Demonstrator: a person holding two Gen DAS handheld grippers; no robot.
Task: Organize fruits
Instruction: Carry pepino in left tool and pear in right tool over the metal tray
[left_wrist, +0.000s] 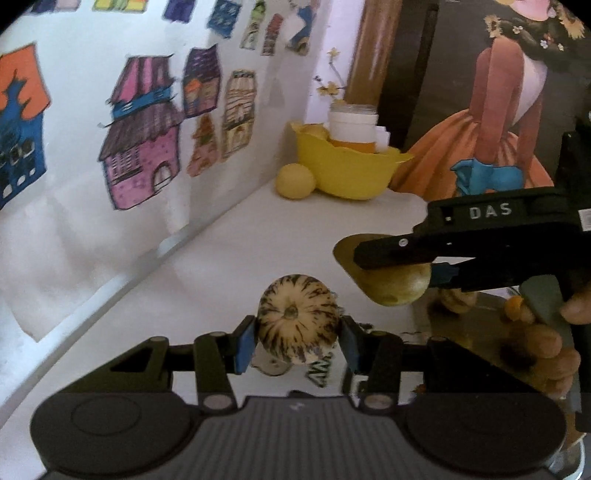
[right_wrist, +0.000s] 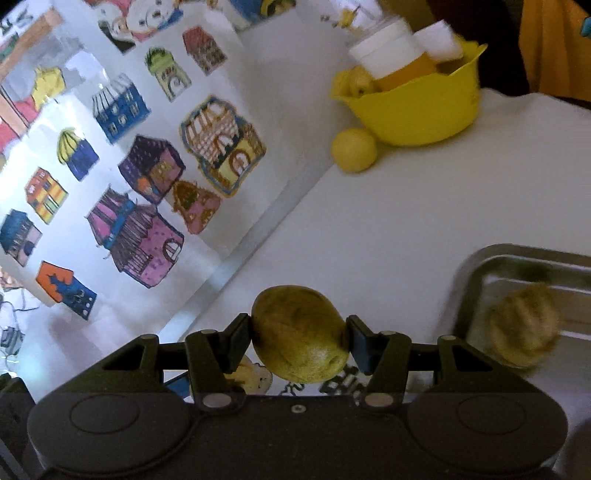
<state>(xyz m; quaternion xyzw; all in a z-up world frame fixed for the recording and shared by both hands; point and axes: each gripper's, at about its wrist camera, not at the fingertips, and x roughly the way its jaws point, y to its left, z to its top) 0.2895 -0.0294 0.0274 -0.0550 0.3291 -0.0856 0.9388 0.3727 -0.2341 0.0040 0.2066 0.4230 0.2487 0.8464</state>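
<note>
My left gripper (left_wrist: 298, 334) is shut on a cream fruit with dark stripes (left_wrist: 297, 319), held above the white table. My right gripper (right_wrist: 300, 338) is shut on an olive-green fruit (right_wrist: 301, 334); it also shows in the left wrist view (left_wrist: 397, 284), clamped in the right gripper (left_wrist: 391, 264) at the right. A yellow bowl (left_wrist: 347, 170) stands at the far end of the table, and it shows in the right wrist view (right_wrist: 413, 110) too. A loose yellow fruit (left_wrist: 295, 181) lies beside it, left of the bowl (right_wrist: 354, 149).
The bowl holds white-lidded jars (right_wrist: 391, 55) and a yellow fruit (right_wrist: 360, 83). A metal tray (right_wrist: 517, 262) at the right holds a brownish fruit (right_wrist: 522, 325). A wall with house drawings (left_wrist: 140, 140) runs along the left. A painting (left_wrist: 498, 122) stands behind the table.
</note>
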